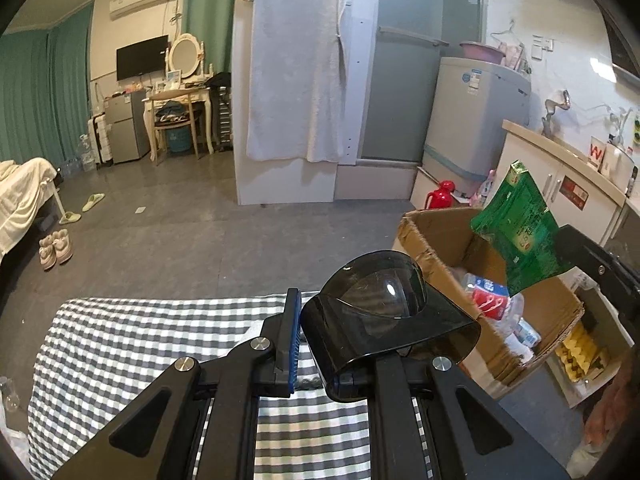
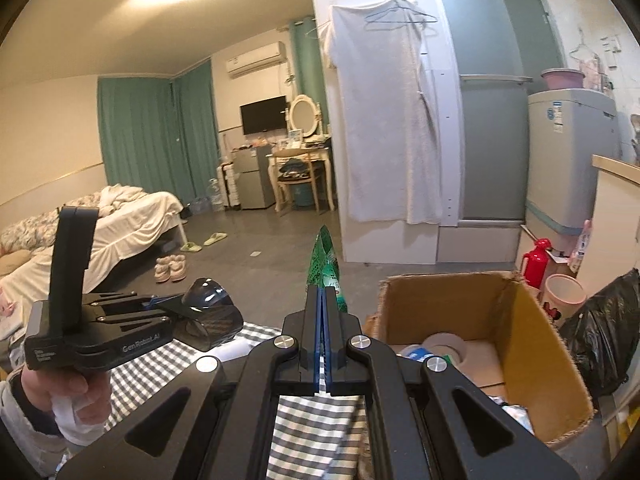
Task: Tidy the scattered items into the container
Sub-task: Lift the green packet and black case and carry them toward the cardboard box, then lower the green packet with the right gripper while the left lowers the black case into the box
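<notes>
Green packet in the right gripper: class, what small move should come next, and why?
Probably open the right gripper and let the green packet drop. From the left wrist view the packet hangs above the open box, which already holds a bottle, so release should land it inside. The left gripper holds a dark plastic piece beside the box, over the checked cloth.

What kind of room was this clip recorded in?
Most likely a small studio flat: a bed and dressing table share one room with a washing machine and a kitchen counter.
</notes>
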A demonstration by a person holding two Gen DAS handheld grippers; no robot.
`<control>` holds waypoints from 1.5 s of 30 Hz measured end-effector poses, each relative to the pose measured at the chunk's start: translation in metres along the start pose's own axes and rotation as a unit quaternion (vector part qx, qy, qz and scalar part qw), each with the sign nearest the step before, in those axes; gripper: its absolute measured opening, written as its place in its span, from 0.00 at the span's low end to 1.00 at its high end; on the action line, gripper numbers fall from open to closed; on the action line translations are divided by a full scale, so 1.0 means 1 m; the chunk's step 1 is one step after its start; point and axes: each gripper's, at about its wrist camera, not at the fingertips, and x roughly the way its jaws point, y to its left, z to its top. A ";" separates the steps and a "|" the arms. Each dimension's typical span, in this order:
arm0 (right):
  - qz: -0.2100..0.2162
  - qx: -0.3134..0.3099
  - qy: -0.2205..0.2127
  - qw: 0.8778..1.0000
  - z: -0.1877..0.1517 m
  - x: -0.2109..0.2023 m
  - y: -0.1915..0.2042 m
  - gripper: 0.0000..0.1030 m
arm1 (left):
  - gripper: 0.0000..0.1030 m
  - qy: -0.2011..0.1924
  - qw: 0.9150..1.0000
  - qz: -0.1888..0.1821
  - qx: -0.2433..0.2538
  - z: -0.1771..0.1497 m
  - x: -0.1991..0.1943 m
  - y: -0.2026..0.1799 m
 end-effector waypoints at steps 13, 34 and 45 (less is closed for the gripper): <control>-0.066 0.035 -0.020 0.997 0.002 -0.019 -0.053 0.00 | 0.11 -0.010 0.999 -0.033 0.032 0.021 0.011 -0.057; -0.148 0.056 0.010 0.987 -0.008 -0.020 -0.100 0.00 | 0.11 -0.013 0.994 -0.094 0.060 0.039 0.041 -0.133; -0.165 0.067 0.067 0.982 -0.023 0.002 -0.118 0.00 | 0.11 0.015 0.992 -0.104 0.075 0.032 0.072 -0.164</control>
